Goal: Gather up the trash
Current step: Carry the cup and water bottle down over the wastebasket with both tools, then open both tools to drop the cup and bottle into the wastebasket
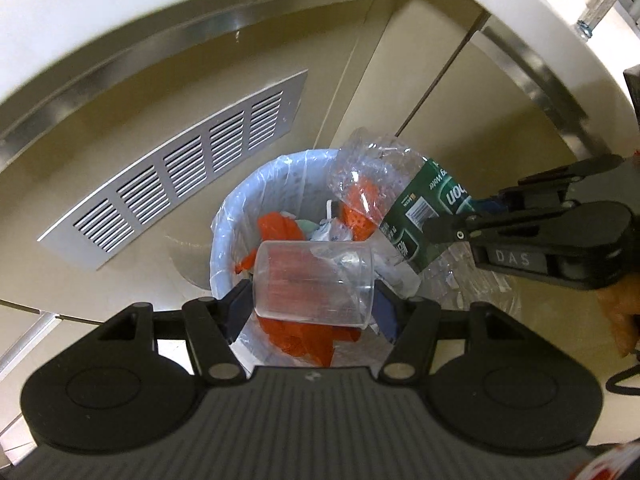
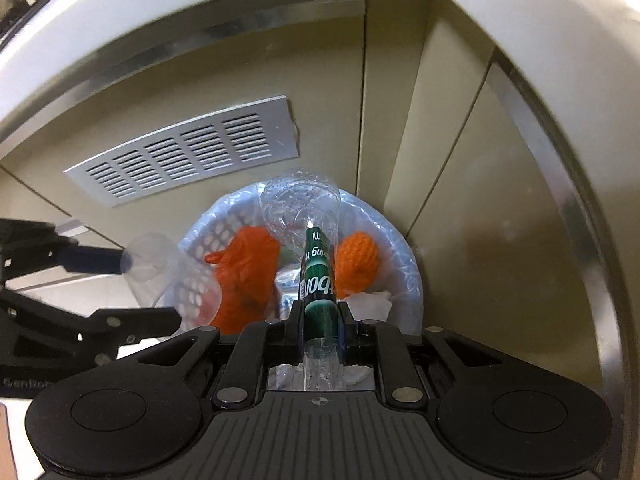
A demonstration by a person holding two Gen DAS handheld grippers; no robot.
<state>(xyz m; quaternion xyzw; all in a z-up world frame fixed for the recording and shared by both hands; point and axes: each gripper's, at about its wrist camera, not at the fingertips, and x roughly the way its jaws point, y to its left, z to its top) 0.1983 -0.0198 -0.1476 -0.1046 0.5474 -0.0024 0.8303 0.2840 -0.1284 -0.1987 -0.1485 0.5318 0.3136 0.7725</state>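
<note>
Left tool (image 1: 314, 300) grips cup (image 1: 316, 284) above bin (image 1: 224, 216).

Left hand-held gripper (image 1: 314, 280) half-spread, right hand-held gripper (image 2: 319, 316) nearly closed, both angled steeply downward.

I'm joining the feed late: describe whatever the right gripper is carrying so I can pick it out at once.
Find the white lined trash bin on the floor under the metal vent. Held over it, clamped in the right gripper, is a crushed clear plastic bottle. Its dark green label sets it apart from the plain clear cup in the left gripper.
</note>
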